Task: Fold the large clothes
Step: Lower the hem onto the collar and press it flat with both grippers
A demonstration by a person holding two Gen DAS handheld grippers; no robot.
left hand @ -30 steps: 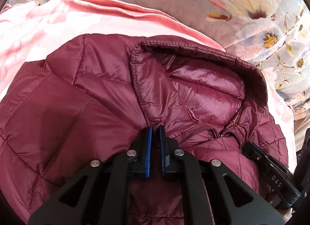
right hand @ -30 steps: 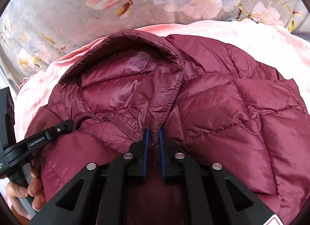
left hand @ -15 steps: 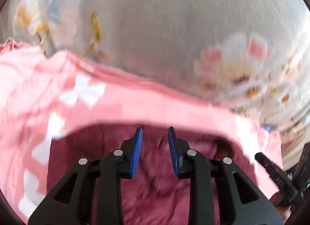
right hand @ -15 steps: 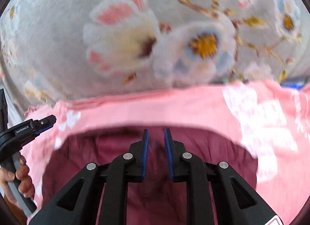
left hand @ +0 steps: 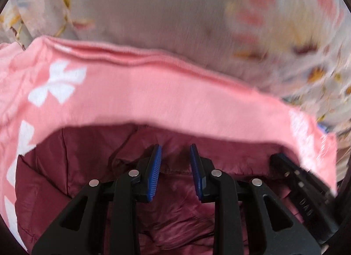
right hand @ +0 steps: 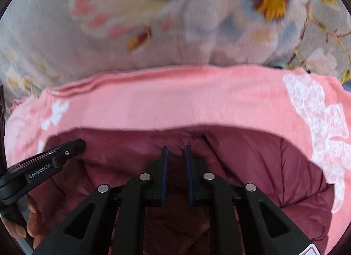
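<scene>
The maroon quilted jacket (left hand: pixel 87 167) lies bunched on a pink garment with white prints (left hand: pixel 153 92), and its hood is hidden. My left gripper (left hand: pixel 175 152) stands open over a stitched hem, its blue pads clear of the fabric. In the right wrist view the jacket (right hand: pixel 252 163) fills the lower half. My right gripper (right hand: pixel 175 152) is closing, with only a narrow gap and dark jacket fabric pinched between its pads. The pink garment (right hand: pixel 175 97) stretches just beyond both sets of fingertips.
Grey floral bedding (left hand: pixel 153 13) (right hand: pixel 65 24) spreads beyond the pink garment. The right tool's black body (left hand: pixel 296 180) shows at the left view's lower right. The left tool's body (right hand: pixel 54 158) and a hand (right hand: pixel 33 222) sit at the right view's lower left.
Both grippers have moved forward toward the pink garment, and the hood that lay open ahead is out of sight. The left jaws have spread apart off the fabric they pinched.
</scene>
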